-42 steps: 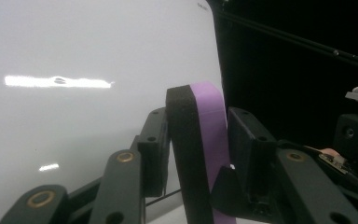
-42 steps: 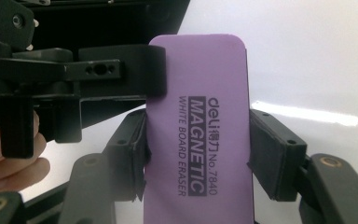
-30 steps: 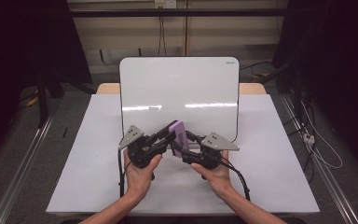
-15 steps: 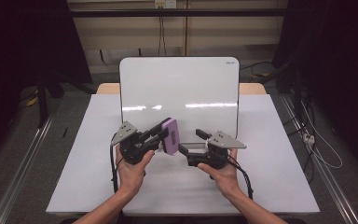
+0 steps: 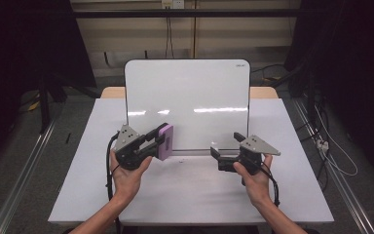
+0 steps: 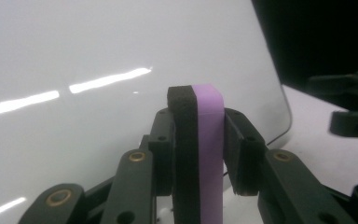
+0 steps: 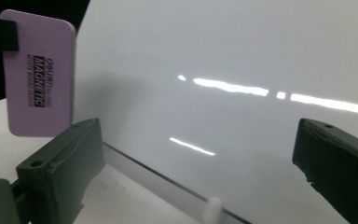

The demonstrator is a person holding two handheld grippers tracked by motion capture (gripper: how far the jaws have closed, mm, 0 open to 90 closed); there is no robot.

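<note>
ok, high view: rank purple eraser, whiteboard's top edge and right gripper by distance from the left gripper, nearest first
1. purple eraser: clamped in the left gripper itself, held in front of the board's lower left.
2. right gripper: across the table to the right, jaws open.
3. whiteboard's top edge: farthest, up at the back.

A whiteboard (image 5: 187,105) stands upright at the back middle of the table (image 5: 78,195). The left gripper (image 5: 157,141) is in front of the board's lower left corner, with an eraser (image 5: 165,142) between its jaws, just before the board. The right gripper (image 5: 224,152) is to the right, well apart from the eraser, before the board's lower right part.
</note>
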